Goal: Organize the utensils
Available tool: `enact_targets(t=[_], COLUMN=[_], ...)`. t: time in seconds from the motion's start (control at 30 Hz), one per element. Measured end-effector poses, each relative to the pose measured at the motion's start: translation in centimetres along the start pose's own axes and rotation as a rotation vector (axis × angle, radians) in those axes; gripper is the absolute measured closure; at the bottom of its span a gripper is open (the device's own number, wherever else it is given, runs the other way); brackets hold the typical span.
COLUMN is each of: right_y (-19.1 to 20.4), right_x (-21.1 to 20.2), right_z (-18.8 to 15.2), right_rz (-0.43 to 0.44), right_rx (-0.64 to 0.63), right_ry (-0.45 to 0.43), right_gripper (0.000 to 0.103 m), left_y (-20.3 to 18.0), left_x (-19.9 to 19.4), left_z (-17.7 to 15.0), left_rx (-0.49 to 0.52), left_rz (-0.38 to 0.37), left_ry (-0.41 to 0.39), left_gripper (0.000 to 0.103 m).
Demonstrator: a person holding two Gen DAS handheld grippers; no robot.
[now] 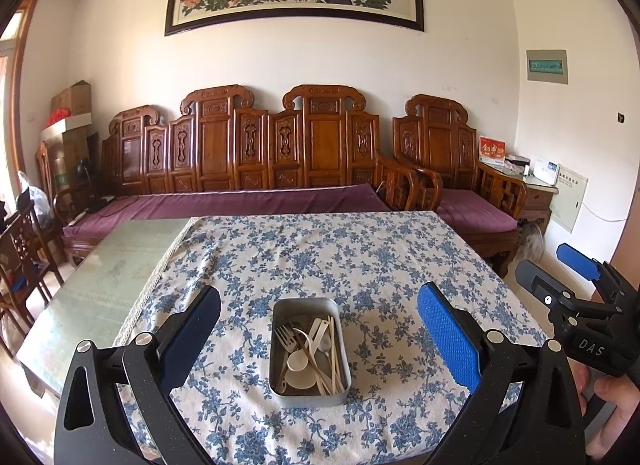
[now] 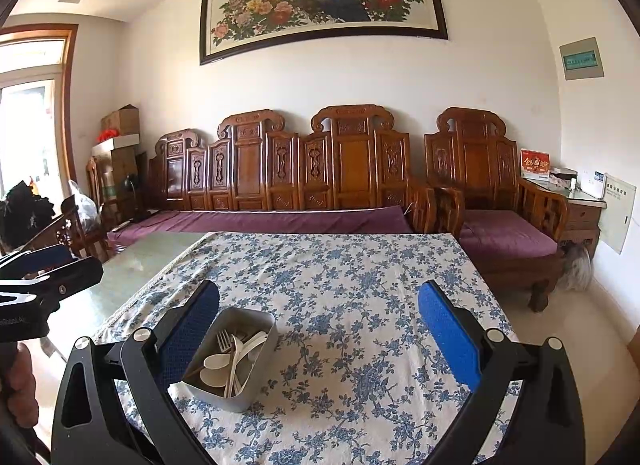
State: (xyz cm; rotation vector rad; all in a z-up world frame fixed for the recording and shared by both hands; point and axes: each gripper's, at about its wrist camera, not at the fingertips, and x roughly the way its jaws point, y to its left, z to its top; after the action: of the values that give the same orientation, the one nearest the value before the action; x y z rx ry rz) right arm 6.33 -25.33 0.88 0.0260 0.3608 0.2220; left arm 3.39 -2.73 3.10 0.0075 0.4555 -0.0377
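A grey metal box stands on the blue-flowered tablecloth near the front edge. It holds several cream plastic utensils: a fork, spoons, and thin chopsticks. My left gripper hangs open above the box, which shows between its fingers. My right gripper is open and empty, with the box beside its left finger. The right gripper also shows at the right edge of the left wrist view.
A bare glass tabletop lies left of the cloth. Behind the table stand a carved wooden sofa with purple cushions and a matching armchair. A person's hand holds the right gripper's handle.
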Motion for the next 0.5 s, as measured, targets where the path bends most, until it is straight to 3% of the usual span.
enact_targets(t=[0.5], right_y=[0.10], right_x=[0.39], right_z=[-0.16], right_rz=[0.001], right_rx=[0.002], right_ry=[0.003], right_gripper=[0.003], left_y=[-0.02], left_x=[-0.01], left_z=[-0.03], left_rx=[0.001], left_rz=[0.003], left_ry=[0.000], left_gripper=[0.008])
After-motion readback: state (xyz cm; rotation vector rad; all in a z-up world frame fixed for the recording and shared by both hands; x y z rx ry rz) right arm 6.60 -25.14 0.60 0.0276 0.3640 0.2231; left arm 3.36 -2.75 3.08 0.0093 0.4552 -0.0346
